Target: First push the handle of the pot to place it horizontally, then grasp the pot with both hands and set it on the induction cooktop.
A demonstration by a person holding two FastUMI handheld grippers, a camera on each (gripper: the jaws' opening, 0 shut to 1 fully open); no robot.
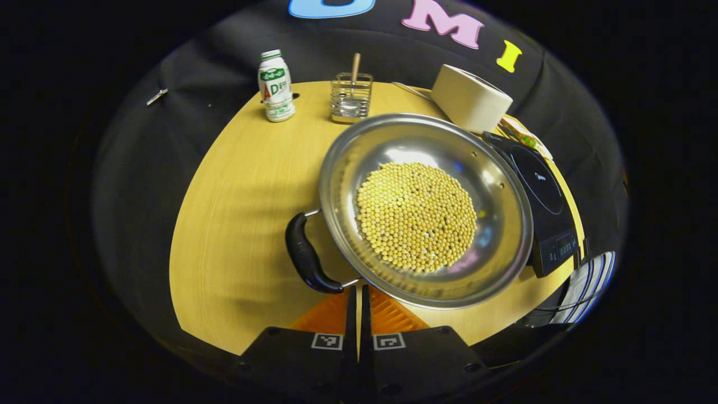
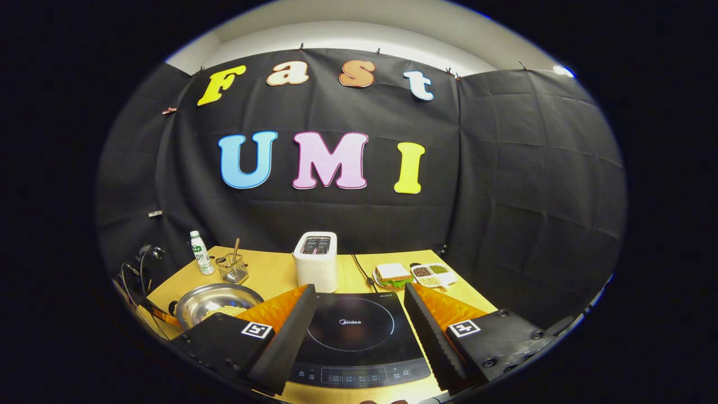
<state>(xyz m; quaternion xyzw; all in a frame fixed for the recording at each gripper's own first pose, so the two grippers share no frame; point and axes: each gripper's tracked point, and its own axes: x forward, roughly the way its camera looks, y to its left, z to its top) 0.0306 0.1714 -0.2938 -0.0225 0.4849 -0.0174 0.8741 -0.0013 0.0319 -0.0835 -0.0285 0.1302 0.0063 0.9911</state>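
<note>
A wide steel pot [image 1: 493,185] holding yellow beans [image 1: 416,216] sits on the wooden table, just left of the black induction cooktop [image 1: 541,191]. Its black handle [image 1: 305,255] points left toward the near edge. My left gripper [image 1: 359,293] is shut with nothing in it, its tips right by the handle's near end and the pot's rim. My right gripper [image 2: 359,314] stands open above the near side of the cooktop [image 2: 350,331], nothing between its fingers. The pot [image 2: 216,300] lies to its left, partly hidden behind the left finger.
A white toaster [image 1: 471,95] [image 2: 317,261] stands behind the cooktop. A small bottle [image 1: 276,85] and a wire basket [image 1: 351,98] with a wooden stick are at the table's back. A sandwich plate [image 2: 392,275] and a bean tray [image 2: 432,274] sit back right. Cables hang at the left edge [image 2: 137,269].
</note>
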